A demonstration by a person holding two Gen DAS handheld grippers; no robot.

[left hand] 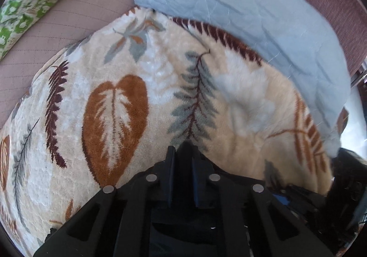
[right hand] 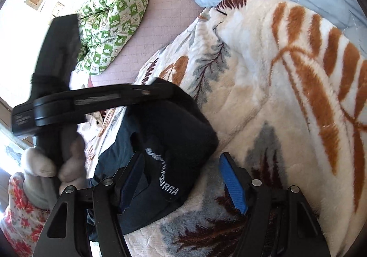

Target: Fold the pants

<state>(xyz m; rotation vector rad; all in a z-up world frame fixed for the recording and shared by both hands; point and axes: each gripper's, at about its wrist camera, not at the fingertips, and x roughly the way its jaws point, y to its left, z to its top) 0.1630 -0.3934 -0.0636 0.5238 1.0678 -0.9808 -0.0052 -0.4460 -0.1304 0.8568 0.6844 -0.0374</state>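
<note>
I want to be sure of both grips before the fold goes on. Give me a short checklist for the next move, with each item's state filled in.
1. Left gripper shut: ok, its fingers are together.
2. Left gripper holding the pants: cannot tell; the left wrist view shows only the leaf-print blanket past its tips.
3. Right gripper open: ok, jaws stand apart.
4. Right gripper gripping cloth: not ok; the dark pants lie by its left finger, but the pads are not pressing them.
5. Pants flat for folding: not ok, they are bunched.
6. Blanket smooth under the pants: not ok, it is rumpled.
</note>
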